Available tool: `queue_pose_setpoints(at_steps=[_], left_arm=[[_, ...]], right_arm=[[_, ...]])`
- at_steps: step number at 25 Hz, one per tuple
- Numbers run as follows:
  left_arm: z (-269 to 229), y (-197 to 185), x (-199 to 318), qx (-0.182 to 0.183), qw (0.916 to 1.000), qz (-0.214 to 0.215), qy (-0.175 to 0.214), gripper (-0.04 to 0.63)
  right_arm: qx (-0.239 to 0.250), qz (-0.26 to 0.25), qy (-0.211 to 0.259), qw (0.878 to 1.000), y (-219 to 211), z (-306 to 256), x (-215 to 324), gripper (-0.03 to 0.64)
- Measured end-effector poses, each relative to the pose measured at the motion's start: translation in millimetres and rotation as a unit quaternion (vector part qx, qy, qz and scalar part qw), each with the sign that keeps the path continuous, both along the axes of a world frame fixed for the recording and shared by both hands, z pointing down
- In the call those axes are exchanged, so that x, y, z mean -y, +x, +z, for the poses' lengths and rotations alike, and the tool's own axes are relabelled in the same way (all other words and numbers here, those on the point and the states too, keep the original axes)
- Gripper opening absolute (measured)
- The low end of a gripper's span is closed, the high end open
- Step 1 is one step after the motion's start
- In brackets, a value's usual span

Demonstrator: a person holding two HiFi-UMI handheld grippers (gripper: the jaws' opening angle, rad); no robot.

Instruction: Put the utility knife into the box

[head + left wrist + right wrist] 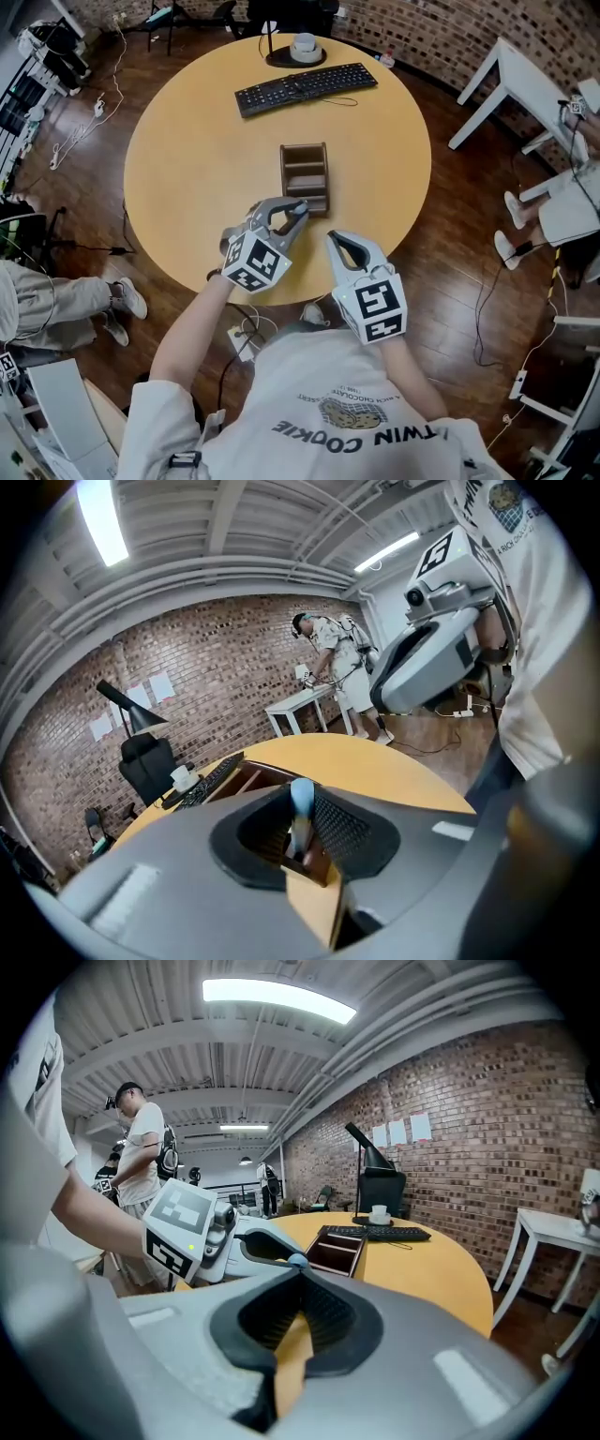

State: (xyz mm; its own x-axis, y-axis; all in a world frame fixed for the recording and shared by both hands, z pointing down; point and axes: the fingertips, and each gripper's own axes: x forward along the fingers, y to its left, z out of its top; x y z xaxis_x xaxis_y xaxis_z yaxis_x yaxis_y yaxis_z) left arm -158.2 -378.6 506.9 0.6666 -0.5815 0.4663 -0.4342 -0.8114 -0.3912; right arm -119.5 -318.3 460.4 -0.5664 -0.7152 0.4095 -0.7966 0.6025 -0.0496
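A brown box (305,176) with open compartments stands on the round yellow table (187,169). My left gripper (296,215) hovers at the box's near end, shut on the utility knife (301,806), a slim silver piece with a light blue end that stands upright between the pads. That blue end of the knife (297,1261) also shows in the right gripper view, just before the box (336,1249). My right gripper (336,243) hangs over the table's near edge, right of the left one, with its jaws together and nothing in them.
A black keyboard (305,87) and a lamp base with a white cup (302,49) sit at the table's far side. A white table (525,84) stands to the right. A seated person (56,300) is at the left, and cables lie on the wooden floor.
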Motion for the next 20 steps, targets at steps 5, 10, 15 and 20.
queue_pose_setpoints(at_steps=[5, 10, 15, 20], left_arm=[[17.0, -1.0, 2.4, 0.022, 0.9994, 0.028, -0.002, 0.074], [29.3, -1.1, 2.0, 0.045, 0.9978, 0.048, -0.002, 0.074], [38.4, -4.4, 5.3, 0.067, 0.9960, 0.058, 0.003, 0.075], [40.8, -3.6, 2.4, 0.074, 0.9954, 0.061, 0.002, 0.078]], right_arm=[[-0.005, -0.004, -0.002, 1.000, -4.2, 4.4, 0.7, 0.002], [-0.007, -0.006, -0.003, 1.000, -4.7, 3.5, 0.1, 0.002], [-0.006, -0.012, -0.005, 1.000, -8.4, 2.8, 1.8, 0.002], [-0.008, -0.014, -0.003, 1.000, -8.3, 2.9, -1.0, 0.002]])
